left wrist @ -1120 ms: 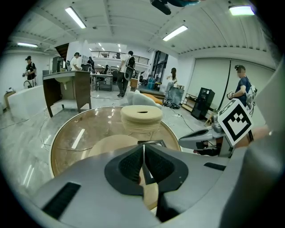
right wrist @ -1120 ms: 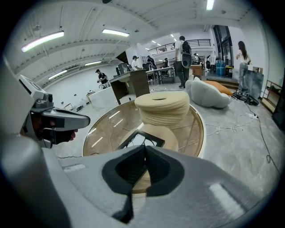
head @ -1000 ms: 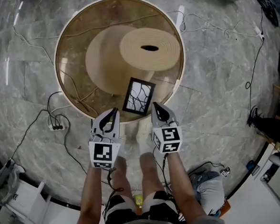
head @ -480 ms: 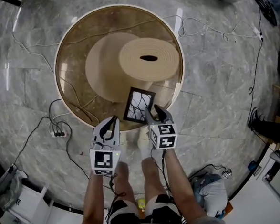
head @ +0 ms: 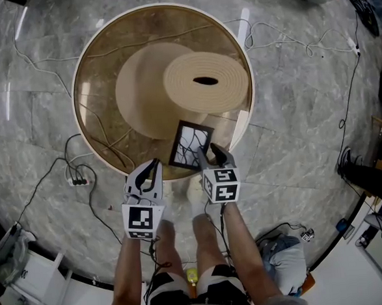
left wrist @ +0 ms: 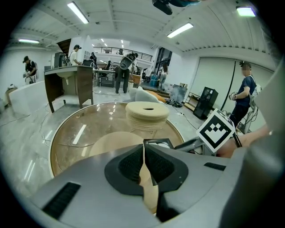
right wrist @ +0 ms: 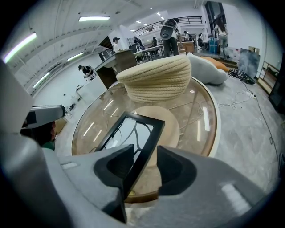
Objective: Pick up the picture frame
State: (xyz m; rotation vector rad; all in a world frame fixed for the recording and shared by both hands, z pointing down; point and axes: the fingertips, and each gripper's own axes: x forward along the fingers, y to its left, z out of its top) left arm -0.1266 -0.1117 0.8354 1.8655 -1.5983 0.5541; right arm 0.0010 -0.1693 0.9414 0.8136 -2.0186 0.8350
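Right gripper [right wrist: 146, 156]: jaws spread, just opened, with one edge of the frame [right wrist: 128, 131] between them, unpinched. Left gripper [left wrist: 143, 156]: jaws pressed together, empty. The frame is seen on the table [head: 78, 111], at its near rim.

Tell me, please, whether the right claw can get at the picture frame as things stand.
Probably yes: the right claw, whose jaws have just been opening, stands open with an edge of the picture frame between them, and nothing is in the way.
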